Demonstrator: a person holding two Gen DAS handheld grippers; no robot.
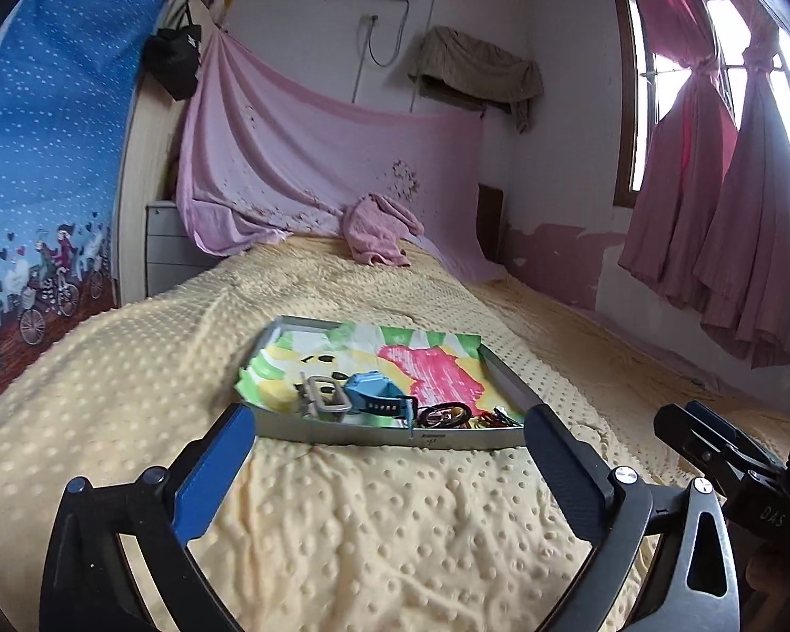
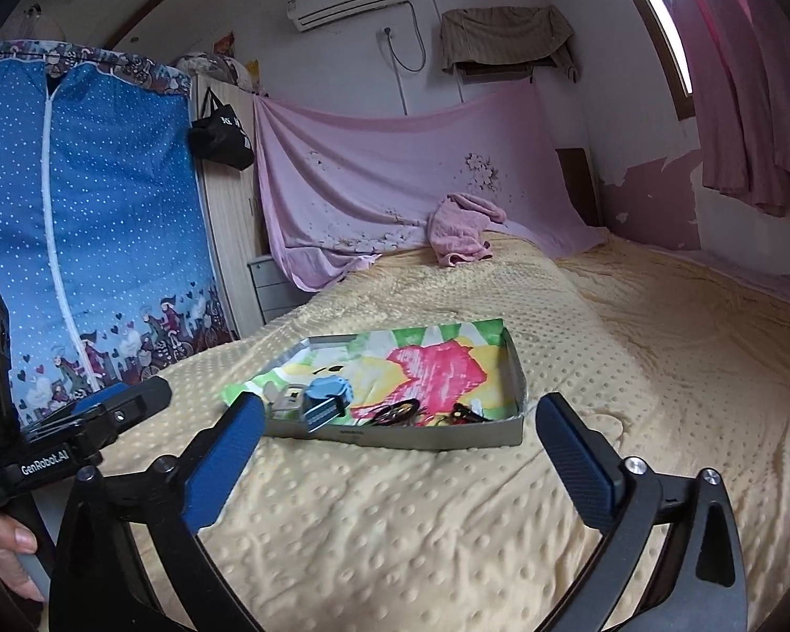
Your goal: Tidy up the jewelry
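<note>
Wide-open right claw (image 2: pixel 400 453) before jewelry tray (image 2: pixel 426 434) on bed (image 2: pixel 632 368)

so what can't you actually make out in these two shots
- Small dark items by the tray front wall: too small and tangled, both views.
- Grey piece beside the blue watch: right wrist view, right claw finger hides it.
- Person: only a thumb, cut by the edge.

Shallow grey cardboard tray (image 1: pixel 447 440) with colourful painted paper lining lies flat on yellow dotted bedspread. Inside, along near wall: blue strap watch (image 1: pixel 374 395) beside grey metal clasp (image 1: pixel 324 395), dark bangles (image 1: pixel 445 415), small red-black pieces (image 1: pixel 492 417) at right.
</note>
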